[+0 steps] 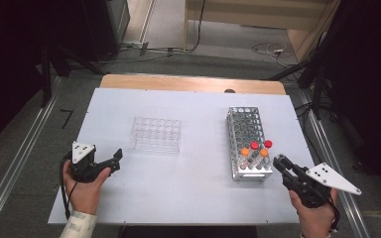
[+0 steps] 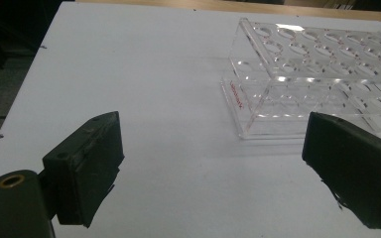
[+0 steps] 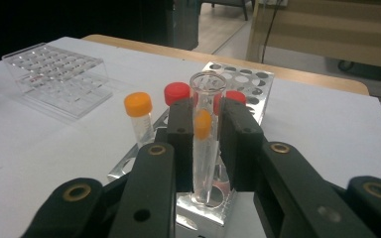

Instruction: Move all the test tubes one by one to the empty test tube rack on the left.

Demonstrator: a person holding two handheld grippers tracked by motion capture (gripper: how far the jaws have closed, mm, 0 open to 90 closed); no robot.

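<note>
We see our right gripper (image 3: 206, 124) clamped on a clear, uncapped glass test tube (image 3: 206, 134), its 2 black jaws pressing the tube from either side. In the right gripper view the tube stands upright, its lower end still in a hole at the near corner of the perforated metal tube rack (image 3: 250, 79). In the high view this rack (image 1: 243, 116) lies at about 3 o'clock on the white table (image 1: 188, 193), and the right gripper (image 1: 279, 162) meets it at the rack's near right corner, around 4 o'clock.

Behind the held tube we see 4 capped tubes in the rack: 2 with orange caps, the nearer-left orange cap (image 3: 138, 104) standing clear at 10 o'clock from the jaws, and 2 with red caps, of which the left red cap (image 3: 176, 92) sits just beside the held tube.

Our left gripper (image 1: 115, 159) rests at about 8 o'clock on the table, jaws wide apart with nothing between them. A clear plastic tube rack (image 1: 156, 135) lies near the table's centre, just beyond it.
</note>
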